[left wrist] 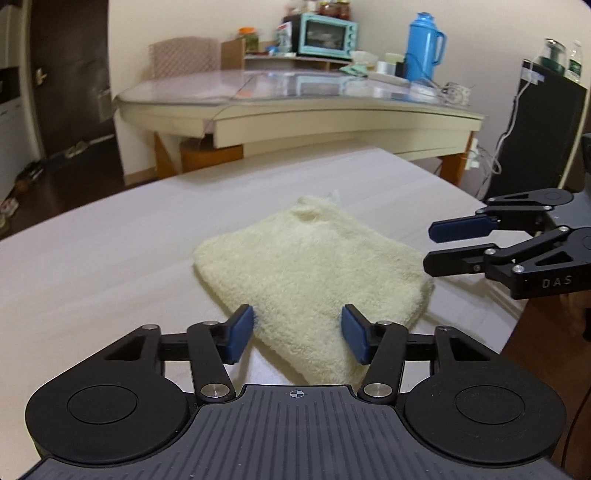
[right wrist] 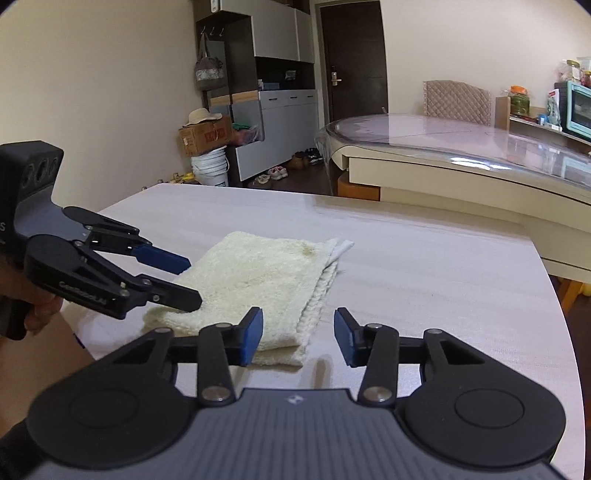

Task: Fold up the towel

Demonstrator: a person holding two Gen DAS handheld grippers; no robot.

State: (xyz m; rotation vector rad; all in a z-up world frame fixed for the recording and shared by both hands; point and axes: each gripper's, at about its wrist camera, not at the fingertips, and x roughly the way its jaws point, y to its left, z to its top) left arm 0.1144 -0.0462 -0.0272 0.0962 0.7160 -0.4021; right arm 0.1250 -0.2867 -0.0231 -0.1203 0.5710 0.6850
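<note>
A cream terry towel [left wrist: 310, 273], folded into a thick rectangle, lies flat on the pale table [left wrist: 110, 251]. It also shows in the right wrist view [right wrist: 258, 280], with its layered edges at the far and right sides. My left gripper [left wrist: 297, 332] is open, just above the towel's near corner, holding nothing. It also shows in the right wrist view [right wrist: 190, 282] over the towel's left end. My right gripper [right wrist: 298, 338] is open and empty at the towel's near right corner. In the left wrist view it [left wrist: 428, 245] hovers beside the towel's right edge.
The table's edges [right wrist: 554, 280] fall away at the right and far side. A curved glass-topped counter [left wrist: 295, 92] stands beyond, with a teal toaster oven [left wrist: 327, 35], a blue thermos [left wrist: 423, 46] and clutter. A black cabinet [left wrist: 535, 136] stands far right.
</note>
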